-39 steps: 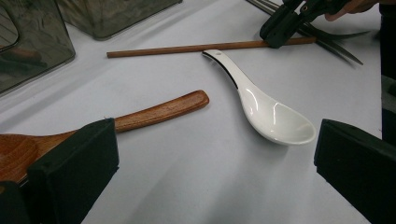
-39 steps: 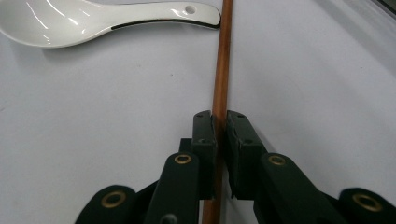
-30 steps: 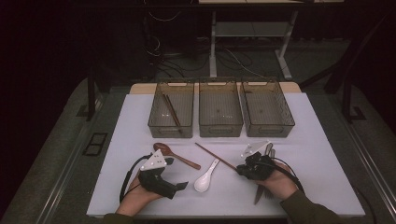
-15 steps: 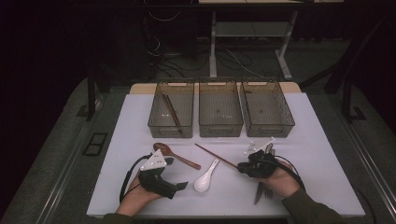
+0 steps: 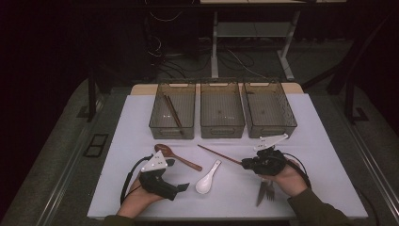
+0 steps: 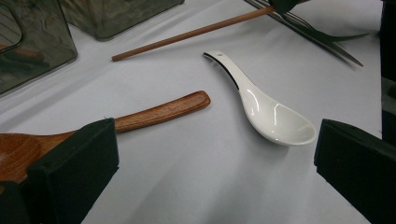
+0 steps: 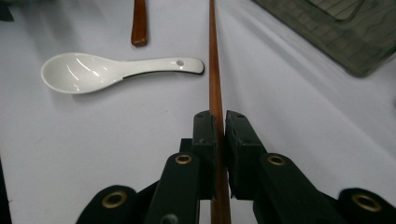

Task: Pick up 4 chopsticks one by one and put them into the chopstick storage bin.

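- Right hand-held gripper (image 7: 219, 123) is clamped on the wooden chopstick (image 7: 215, 70), white ceramic spoon (image 7: 107, 70) just beside it.
- Left hand-held gripper (image 6: 210, 172) gapes wide, wooden spoon (image 6: 140, 119) by one jaw.

Three bins stand side by side at the rear of the tabletop (image 5: 324, 155): left bin (image 5: 160, 123) holding chopsticks (image 5: 173, 114), middle bin (image 5: 222, 113), right bin (image 5: 269, 113). In front of them, left to right: wooden spoon (image 5: 178, 158), ceramic spoon (image 5: 207, 179), single chopstick (image 5: 217, 153), then knife and fork (image 5: 264, 190) nearest the front edge.
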`<move>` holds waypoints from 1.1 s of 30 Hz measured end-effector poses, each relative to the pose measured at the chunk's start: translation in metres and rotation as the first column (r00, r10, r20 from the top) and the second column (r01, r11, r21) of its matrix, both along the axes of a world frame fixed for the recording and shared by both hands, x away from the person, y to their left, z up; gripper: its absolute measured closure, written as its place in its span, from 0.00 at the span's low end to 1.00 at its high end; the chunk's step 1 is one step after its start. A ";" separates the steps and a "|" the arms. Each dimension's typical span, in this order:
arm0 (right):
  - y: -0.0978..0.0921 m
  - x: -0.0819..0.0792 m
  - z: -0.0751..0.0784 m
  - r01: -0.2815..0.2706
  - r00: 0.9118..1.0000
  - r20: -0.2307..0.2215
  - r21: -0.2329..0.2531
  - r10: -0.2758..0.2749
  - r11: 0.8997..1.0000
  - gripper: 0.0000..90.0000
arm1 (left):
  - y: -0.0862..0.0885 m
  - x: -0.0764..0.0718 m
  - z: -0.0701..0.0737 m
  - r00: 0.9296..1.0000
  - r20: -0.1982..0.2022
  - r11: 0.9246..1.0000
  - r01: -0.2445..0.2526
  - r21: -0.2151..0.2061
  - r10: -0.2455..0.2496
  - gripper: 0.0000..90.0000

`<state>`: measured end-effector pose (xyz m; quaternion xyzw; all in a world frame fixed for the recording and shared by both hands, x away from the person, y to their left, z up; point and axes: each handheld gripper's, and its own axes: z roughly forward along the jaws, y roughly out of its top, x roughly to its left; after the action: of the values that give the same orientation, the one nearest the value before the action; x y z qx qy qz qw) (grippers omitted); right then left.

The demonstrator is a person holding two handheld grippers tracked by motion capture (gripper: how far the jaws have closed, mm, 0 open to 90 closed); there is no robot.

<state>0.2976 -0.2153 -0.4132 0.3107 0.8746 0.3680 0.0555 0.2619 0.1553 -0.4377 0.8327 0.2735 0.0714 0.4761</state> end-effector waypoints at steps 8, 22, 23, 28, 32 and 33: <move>-0.006 0.000 0.010 -0.002 1.000 0.025 0.053 0.001 0.999 0.92 | 0.000 0.000 0.000 1.000 0.000 1.000 0.001 0.001 -0.001 0.00; -0.014 0.003 0.028 -0.002 0.999 0.054 0.155 -0.006 0.988 0.92 | 0.000 0.000 -0.001 1.000 -0.004 1.000 -0.003 -0.003 0.003 0.00; -0.015 0.004 0.029 -0.001 0.998 0.059 0.156 -0.009 0.988 0.92 | 0.000 0.000 -0.001 1.000 -0.005 1.000 -0.003 -0.003 0.003 0.00; -0.015 0.006 0.037 0.001 0.997 0.080 0.169 -0.014 0.986 0.92 | 0.000 0.001 -0.001 1.000 -0.006 1.000 -0.003 0.001 0.003 0.00; -0.015 0.009 0.042 0.004 0.996 0.089 0.182 -0.021 0.983 0.92 | 0.000 0.000 -0.001 1.000 -0.005 1.000 -0.002 0.000 0.002 0.00; -0.015 0.010 0.043 0.006 0.995 0.093 0.184 -0.023 0.983 0.92 | 0.000 0.001 -0.001 1.000 -0.003 1.000 -0.001 0.002 0.001 0.00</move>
<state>0.3079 -0.2298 -0.3701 0.3031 0.8310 0.4611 0.0708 0.2626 0.1555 -0.4387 0.8330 0.2746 0.0707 0.4750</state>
